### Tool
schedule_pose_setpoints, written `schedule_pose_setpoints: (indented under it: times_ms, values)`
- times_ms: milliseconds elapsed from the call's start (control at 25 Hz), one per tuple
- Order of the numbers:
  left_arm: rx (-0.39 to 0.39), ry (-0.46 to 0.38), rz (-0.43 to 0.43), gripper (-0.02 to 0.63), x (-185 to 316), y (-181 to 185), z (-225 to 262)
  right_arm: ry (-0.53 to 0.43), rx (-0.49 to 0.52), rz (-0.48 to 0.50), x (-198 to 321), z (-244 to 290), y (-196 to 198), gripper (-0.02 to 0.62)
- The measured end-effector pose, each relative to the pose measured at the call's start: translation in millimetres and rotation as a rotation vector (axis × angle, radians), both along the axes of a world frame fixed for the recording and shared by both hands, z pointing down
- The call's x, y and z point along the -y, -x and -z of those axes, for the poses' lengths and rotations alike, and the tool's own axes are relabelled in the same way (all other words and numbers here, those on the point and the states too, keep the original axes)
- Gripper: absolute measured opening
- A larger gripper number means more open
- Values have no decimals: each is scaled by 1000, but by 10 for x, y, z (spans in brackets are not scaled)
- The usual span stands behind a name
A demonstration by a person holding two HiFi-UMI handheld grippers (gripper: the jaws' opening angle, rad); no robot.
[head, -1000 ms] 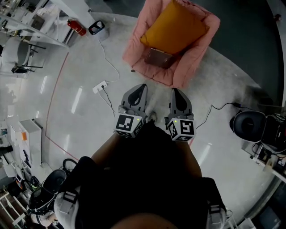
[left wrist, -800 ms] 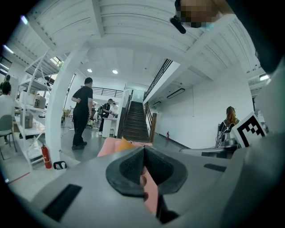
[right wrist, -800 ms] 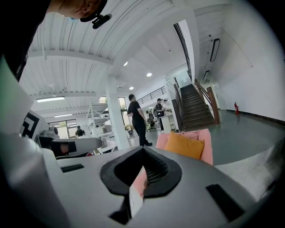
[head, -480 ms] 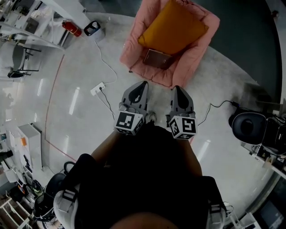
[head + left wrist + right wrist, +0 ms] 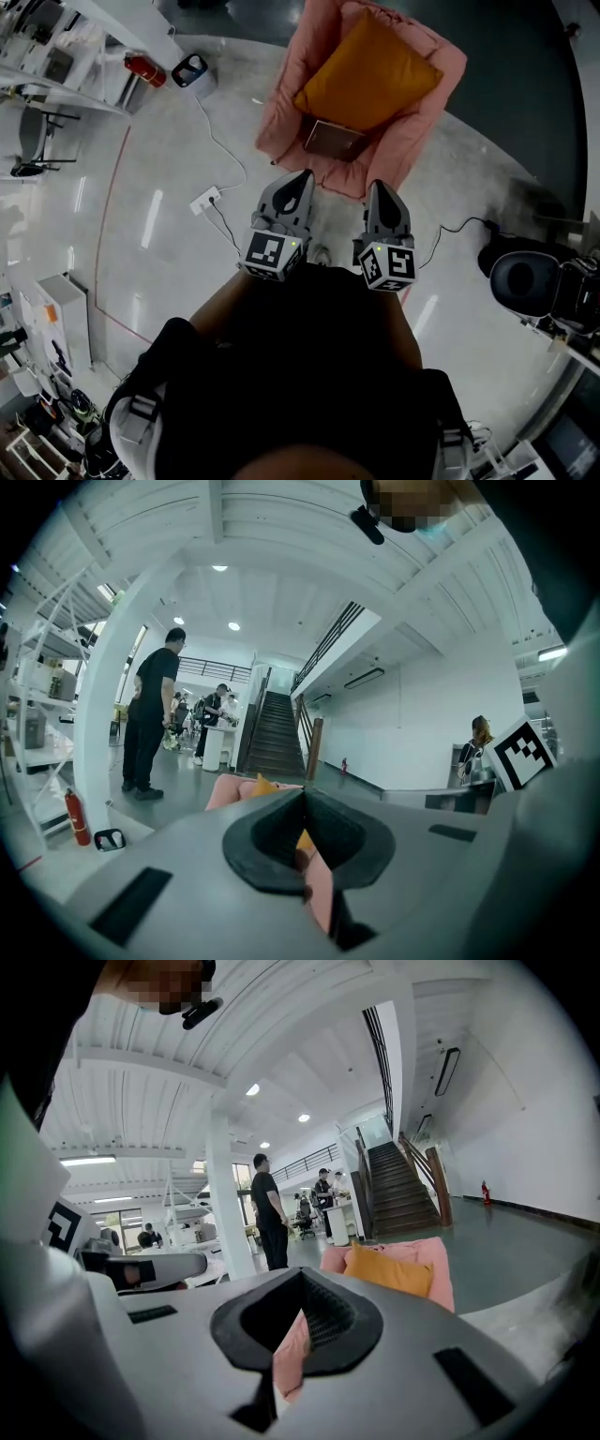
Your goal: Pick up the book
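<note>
Facing the pink armchair (image 5: 281, 103), approach step seemingly: left gripper (image 5: 300, 180) fingers closed, empty; book (image 5: 335, 139) lying on it by the orange cushion (image 5: 370, 75) (well apart from both grippers); right gripper (image 5: 379, 187) likewise closed, empty. Next: reach in, open fingers round the book.

Open lab hall: equipment shelves (image 5: 52, 61), staircase (image 5: 272, 735), polished concrete floor (image 5: 164, 150).

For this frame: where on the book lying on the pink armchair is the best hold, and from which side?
Probably its near long edge, approached from the chair's open front. The book lies flat on the seat of the armchair; the orange cushion blocks the back and the arms flank it.
</note>
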State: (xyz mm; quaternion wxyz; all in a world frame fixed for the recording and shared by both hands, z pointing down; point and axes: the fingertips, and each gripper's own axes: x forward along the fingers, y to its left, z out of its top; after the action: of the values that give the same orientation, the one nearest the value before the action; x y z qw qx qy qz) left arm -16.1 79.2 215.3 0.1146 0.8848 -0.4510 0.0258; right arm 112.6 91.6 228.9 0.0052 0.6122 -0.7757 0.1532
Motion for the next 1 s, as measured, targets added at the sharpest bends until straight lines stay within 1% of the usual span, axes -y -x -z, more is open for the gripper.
schedule_pose_setpoints:
  times_ms: [240, 480, 720, 880, 1000]
  values:
    - [-7, -9, -23, 8, 399, 218, 57, 4, -16, -28, 385, 53, 189, 2]
    - [-6, 12, -58, 8, 711, 409, 26, 13, -28, -64, 680, 54, 363, 2]
    - [-7, 22, -85, 8, 970, 467, -54, 32, -42, -107, 854, -16, 339, 2]
    - [-15, 39, -97, 8, 1056, 410, -93, 39, -53, -118, 909, -49, 263, 2]
    - [-5, 55, -101, 8, 1111, 356, -187, 45, -52, -128, 962, -97, 192, 2]
